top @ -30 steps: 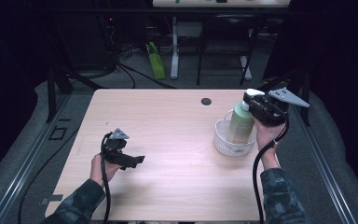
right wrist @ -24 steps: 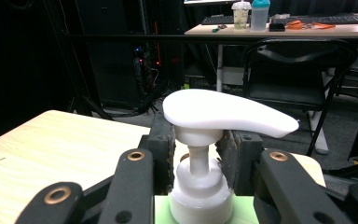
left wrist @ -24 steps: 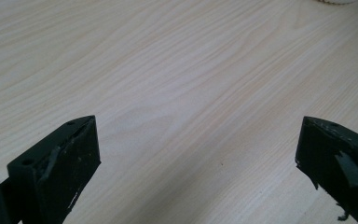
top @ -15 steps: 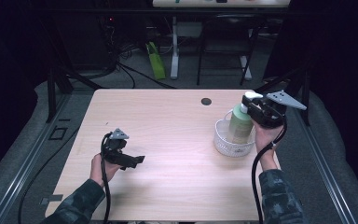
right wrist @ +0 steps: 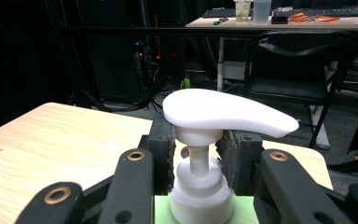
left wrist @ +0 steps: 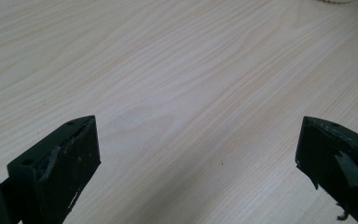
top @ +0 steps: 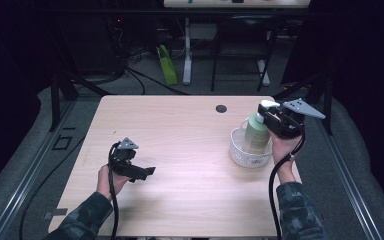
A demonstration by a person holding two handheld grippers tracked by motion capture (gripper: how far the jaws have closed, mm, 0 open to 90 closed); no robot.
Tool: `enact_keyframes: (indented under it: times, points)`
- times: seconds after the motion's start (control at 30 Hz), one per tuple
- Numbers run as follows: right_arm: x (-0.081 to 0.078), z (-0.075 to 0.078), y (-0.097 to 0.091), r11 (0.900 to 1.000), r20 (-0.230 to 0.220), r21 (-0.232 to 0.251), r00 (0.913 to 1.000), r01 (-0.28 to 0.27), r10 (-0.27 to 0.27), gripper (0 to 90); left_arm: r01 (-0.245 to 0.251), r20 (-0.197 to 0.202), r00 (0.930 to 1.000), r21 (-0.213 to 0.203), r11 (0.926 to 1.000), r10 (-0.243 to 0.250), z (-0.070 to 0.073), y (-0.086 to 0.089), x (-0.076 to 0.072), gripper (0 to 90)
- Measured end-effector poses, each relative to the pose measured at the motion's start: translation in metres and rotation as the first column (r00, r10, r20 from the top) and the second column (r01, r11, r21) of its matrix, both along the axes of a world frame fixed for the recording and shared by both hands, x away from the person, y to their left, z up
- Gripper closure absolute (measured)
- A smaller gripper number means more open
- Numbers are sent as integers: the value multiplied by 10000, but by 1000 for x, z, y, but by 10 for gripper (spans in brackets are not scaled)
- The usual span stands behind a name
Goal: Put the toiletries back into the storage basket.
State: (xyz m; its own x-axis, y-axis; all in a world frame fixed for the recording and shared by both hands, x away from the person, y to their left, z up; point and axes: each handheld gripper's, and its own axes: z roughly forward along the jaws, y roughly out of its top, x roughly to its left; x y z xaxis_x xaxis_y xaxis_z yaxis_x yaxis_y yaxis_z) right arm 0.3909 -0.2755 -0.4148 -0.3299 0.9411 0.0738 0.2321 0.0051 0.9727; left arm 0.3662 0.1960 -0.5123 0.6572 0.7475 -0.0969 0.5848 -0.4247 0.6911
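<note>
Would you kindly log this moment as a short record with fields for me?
Surface: wooden table
Basket: white basket, right side of table
Bottle: green pump bottle upright in basket
Right gripper: right gripper closed around the bottle's neck under the white pump head
Left gripper: left gripper open, over bare table

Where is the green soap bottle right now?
In the high view, the soap bottle stands in the white basket at the table's right side, its neck between the right gripper's jaws.

Green pump bottle upright in white basket, right table edge
</note>
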Motion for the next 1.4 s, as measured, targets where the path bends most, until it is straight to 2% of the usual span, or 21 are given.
enact_keyframes:
  times: [0.47, 0.9, 1.07, 1.13, 1.17, 1.2, 1.23, 1.27, 1.3, 1.37, 1.4]
  points:
    - [-14, -5, -9, 9999, 191, -7, 9997, -172, 172, 677, 89, 67, 9999, 65, 9999, -89, 2, -2, -1, 0]
    - [-16, -5, -9, 9996, 209, -152, 9995, -248, 251, 668, 56, 83, 9999, -1, 10000, -56, 3, -1, -2, 0]
    - [-16, -3, -11, 9997, 48, -135, 9998, -194, 195, 647, 93, 111, 9999, 75, 9999, -94, 3, -1, -2, 0]
    - [-17, -1, -12, 9999, -113, -64, 9998, -144, 143, 616, 58, 132, 9999, 40, 10000, -59, 3, 0, -2, 0]
    - [-19, 1, -13, 9999, -322, -29, 9994, -121, 120, 560, 43, 126, 9999, 39, 10000, -43, 3, -1, -2, 0]
    - [-19, 1, -13, 9999, -322, -29, 9994, -121, 120, 560, 43, 126, 9999, 39, 10000, -43, 3, -1, -2, 0]
    - [-21, 3, -13, 9998, -473, -48, 9987, -214, 211, 507, 87, 134, 9999, 59, 9999, -88, 3, -1, -2, 0]
    - [-21, 3, -13, 9998, -473, -48, 9987, -214, 211, 507, 87, 134, 9999, 59, 9999, -88, 3, -1, -2, 0]
    - [-24, 6, -12, 9998, -703, -122, 9974, -182, 173, 474, 94, 134, 9999, 79, 9999, -95, 3, -2, -3, 0]
    - [-25, 6, -12, 9997, -856, -89, 9961, -230, 222, 459, 91, 146, 9999, 87, 9999, -92, 3, -2, -3, 0]
    - [-27, 8, -11, 9996, -1200, -208, 9926, -191, 165, 429, 74, 161, 9998, 82, 9999, -75, 3, -3, -3, 0]
